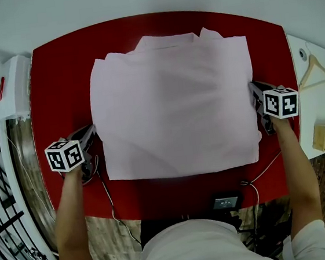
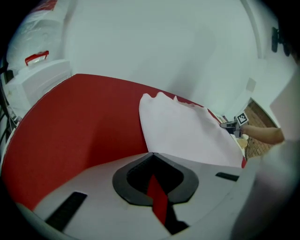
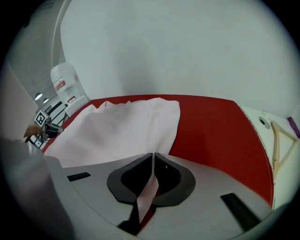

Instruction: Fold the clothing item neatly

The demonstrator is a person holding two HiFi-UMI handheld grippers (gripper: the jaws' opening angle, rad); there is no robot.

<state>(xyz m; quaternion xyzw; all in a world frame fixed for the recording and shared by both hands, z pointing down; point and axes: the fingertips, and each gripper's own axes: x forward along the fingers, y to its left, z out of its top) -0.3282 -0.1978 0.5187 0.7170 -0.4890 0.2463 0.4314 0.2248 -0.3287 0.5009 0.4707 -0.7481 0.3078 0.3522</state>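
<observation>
Nearest us, our L gripper (image 1: 91, 131): fingers together beside the pink garment's (image 1: 174, 107) left edge (only red between). R gripper (image 1: 253, 89) fingers pinch its right edge. It lies flat on the worktop (image 1: 57, 74), so we're prob. set for an even fold.

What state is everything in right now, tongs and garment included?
garment: spread flat on the red table.
left tongs: shut by the garment's left edge, no garment between them.
right tongs: shut on the garment's right edge.
hanger: empty, lying aside.
</observation>
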